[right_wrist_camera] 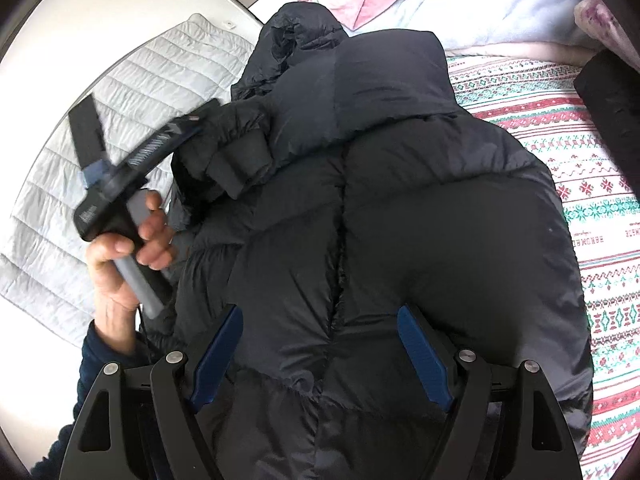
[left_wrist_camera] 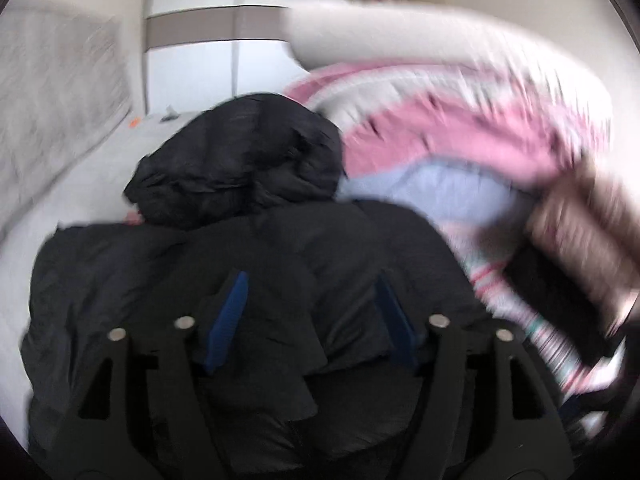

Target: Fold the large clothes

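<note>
Left wrist view: heavy motion blur. Black puffer jacket point(left_wrist_camera: 248, 248) lies on the bed, hood point(left_wrist_camera: 240, 160) at the far end, body bunched under the camera. Left gripper point(left_wrist_camera: 310, 316) hangs just over the jacket body, fingers apart, nothing between the blue pads point(left_wrist_camera: 226, 320). Pile of pink and pale blue bedding point(left_wrist_camera: 440, 140) to the right, white wardrobe point(left_wrist_camera: 192, 32) behind, grey quilt point(left_wrist_camera: 60, 92) at left.

Right wrist view: sharp. Jacket point(right_wrist_camera: 400, 220) lies zip side up on the patterned sheet point(right_wrist_camera: 580, 152), zip seam running down the middle. One sleeve point(right_wrist_camera: 228, 148) looks already folded in over the chest, cuff pointing towards the middle. Right gripper point(right_wrist_camera: 320, 352) sits over the lower jacket body, fingers wide apart, gripping nothing. The person's left hand point(right_wrist_camera: 124, 252) holds the other gripper tool beside the jacket's left edge, next to the folded sleeve; can't tell from here whether that tool's tips touch the fabric.

Progress, my read: early to midway. One sleeve in. I can't make out the other sleeve. Hood not tucked, body not folded over, hem out of frame. Most of the fold is left.
</note>
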Demonstrator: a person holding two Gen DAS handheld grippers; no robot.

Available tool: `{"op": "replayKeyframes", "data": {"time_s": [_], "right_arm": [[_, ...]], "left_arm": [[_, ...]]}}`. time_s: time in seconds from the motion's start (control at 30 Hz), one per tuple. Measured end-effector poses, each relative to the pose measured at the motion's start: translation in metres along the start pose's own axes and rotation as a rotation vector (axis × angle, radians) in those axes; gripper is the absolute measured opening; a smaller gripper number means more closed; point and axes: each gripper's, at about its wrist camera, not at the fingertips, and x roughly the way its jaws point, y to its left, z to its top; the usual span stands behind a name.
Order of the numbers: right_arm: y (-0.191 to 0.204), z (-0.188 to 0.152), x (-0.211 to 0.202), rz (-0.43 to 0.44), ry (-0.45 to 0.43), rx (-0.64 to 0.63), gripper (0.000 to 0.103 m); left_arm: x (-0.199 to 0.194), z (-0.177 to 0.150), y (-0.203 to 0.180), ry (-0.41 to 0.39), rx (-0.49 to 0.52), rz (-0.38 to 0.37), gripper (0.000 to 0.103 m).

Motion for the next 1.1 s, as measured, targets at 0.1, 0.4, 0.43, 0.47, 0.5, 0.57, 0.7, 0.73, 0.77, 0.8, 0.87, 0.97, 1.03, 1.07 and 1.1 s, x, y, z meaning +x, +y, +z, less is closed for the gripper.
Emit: {"op": "replayKeyframes", "data": {"time_s": [0.1,0.4,0.43,0.47,0.5,0.57,0.7,0.73,0.77,0.8,0.87,0.97,1.03,1.07,1.1], "right_arm": [[0.002,0.001,-0.002,-0.001,-0.005,-0.006,0.081],[0.011,0.0,0.007,-0.015,0.022,-0.031,0.081],[0.01,0.0,0.009,-0.018,0.028,-0.028,0.081],[0.01,-0.001,0.01,-0.02,0.03,-0.026,0.081],[0.008,-0.001,0.011,-0.021,0.034,-0.022,0.081],[0.008,0.0,0.011,-0.018,0.034,-0.021,0.081],[0.007,0.0,0.006,-0.015,0.023,-0.014,0.081],[0.007,0.0,0.004,-0.01,0.021,-0.011,0.081],[0.006,0.001,0.004,-0.007,0.02,-0.011,0.081],[0.007,0.001,0.003,-0.006,0.018,-0.014,0.081],[0.008,0.001,0.003,-0.004,0.018,-0.017,0.081],[0.012,0.001,0.008,0.001,0.031,-0.016,0.081],[0.015,-0.002,0.009,0.003,0.036,-0.031,0.081],[0.017,-0.002,0.01,0.002,0.037,-0.037,0.081],[0.018,-0.001,0.012,0.002,0.038,-0.04,0.081]], "left_arm": [[-0.02,0.003,0.042,-0.062,-0.164,0.054,0.08],[0.041,-0.03,0.032,0.149,-0.284,0.056,0.082],[0.048,-0.03,0.021,0.153,-0.249,0.071,0.085],[0.051,-0.03,0.016,0.158,-0.227,0.085,0.088],[0.062,-0.031,0.007,0.175,-0.198,0.124,0.088],[0.065,-0.03,0.005,0.217,-0.181,0.174,0.088],[0.025,-0.02,0.012,0.103,-0.21,0.168,0.088],[0.008,-0.018,0.011,0.081,-0.189,0.174,0.088],[0.0,-0.017,0.01,0.081,-0.175,0.179,0.088],[-0.009,-0.018,0.01,0.09,-0.161,0.187,0.088],[-0.022,-0.025,0.006,0.151,-0.163,0.205,0.088],[-0.019,-0.047,-0.003,0.311,-0.223,0.131,0.088],[-0.012,-0.06,-0.01,0.33,-0.297,0.053,0.088],[-0.005,-0.062,-0.014,0.32,-0.302,0.053,0.088],[0.002,-0.063,-0.018,0.312,-0.292,0.064,0.088]]}}
